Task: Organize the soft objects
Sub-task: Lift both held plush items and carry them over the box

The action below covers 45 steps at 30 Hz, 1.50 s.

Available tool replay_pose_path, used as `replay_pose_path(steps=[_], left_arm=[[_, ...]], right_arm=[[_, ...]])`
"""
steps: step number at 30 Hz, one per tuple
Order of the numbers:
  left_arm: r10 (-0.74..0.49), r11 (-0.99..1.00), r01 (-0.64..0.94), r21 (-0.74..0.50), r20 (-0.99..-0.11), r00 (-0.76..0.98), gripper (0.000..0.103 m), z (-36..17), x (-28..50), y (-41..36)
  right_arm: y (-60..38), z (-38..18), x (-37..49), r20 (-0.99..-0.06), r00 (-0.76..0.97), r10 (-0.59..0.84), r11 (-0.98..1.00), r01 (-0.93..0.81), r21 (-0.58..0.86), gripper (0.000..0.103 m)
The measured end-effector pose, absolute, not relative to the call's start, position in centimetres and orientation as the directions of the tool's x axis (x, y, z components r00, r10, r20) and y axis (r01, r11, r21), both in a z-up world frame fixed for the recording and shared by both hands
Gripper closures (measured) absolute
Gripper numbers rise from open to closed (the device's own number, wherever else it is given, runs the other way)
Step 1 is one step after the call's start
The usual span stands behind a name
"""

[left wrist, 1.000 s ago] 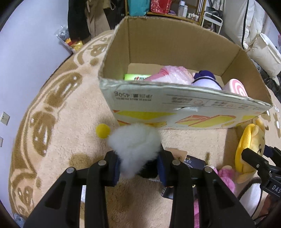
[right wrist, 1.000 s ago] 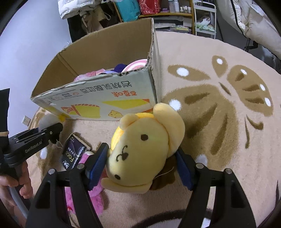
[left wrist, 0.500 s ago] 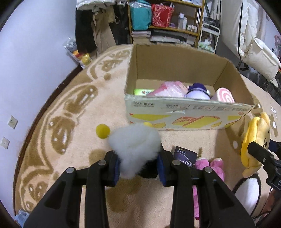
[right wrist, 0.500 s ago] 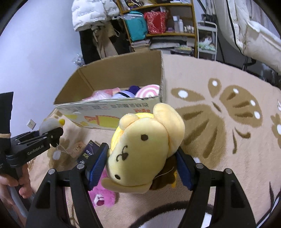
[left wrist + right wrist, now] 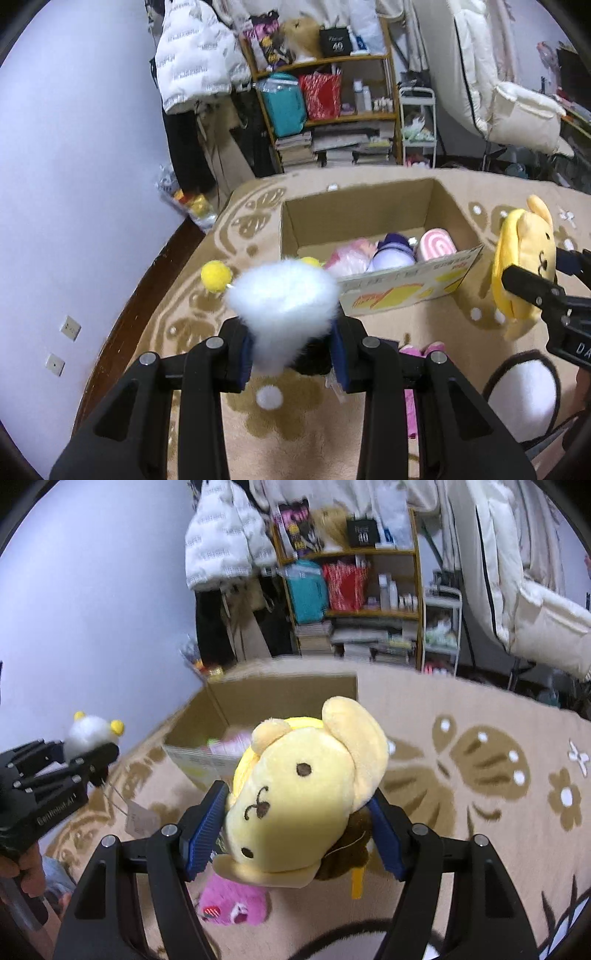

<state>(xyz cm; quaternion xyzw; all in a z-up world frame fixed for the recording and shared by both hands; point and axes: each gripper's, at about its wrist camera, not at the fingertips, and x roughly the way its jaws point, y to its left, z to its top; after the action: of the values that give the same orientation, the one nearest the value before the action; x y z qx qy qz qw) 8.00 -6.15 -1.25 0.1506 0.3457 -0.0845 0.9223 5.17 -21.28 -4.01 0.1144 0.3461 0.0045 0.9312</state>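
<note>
Only the left view shows inside the cardboard box (image 5: 436, 206), half bare, while left gripper (image 5: 291, 350) jaws clench a white plush (image 5: 284, 299) and right gripper (image 5: 295, 834) jaws a yellow dog plush (image 5: 306, 790).

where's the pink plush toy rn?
In the right wrist view the pink plush toy lies on the rug, below the yellow dog plush held in the right gripper, on the near side of the cardboard box.

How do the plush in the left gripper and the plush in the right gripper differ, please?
The white fluffy plush is long-furred with small yellow pom-pom ears; the yellow dog plush is smooth, with a stitched face and floppy ears. The white one looks smaller in the right wrist view. Both are clamped in a gripper, left gripper and right gripper.
</note>
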Motion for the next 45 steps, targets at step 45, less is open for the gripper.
replay_pose_path(steps=[45], left_arm=[[-0.218, 0.936, 0.337, 0.098, -0.59, 0.777, 0.069, 0.3, 20.0, -7.6]], right_arm=[[-22.3, -1.4, 15.3, -0.54, 0.834, 0.115, 0.988, -0.039, 0.15, 0.025]])
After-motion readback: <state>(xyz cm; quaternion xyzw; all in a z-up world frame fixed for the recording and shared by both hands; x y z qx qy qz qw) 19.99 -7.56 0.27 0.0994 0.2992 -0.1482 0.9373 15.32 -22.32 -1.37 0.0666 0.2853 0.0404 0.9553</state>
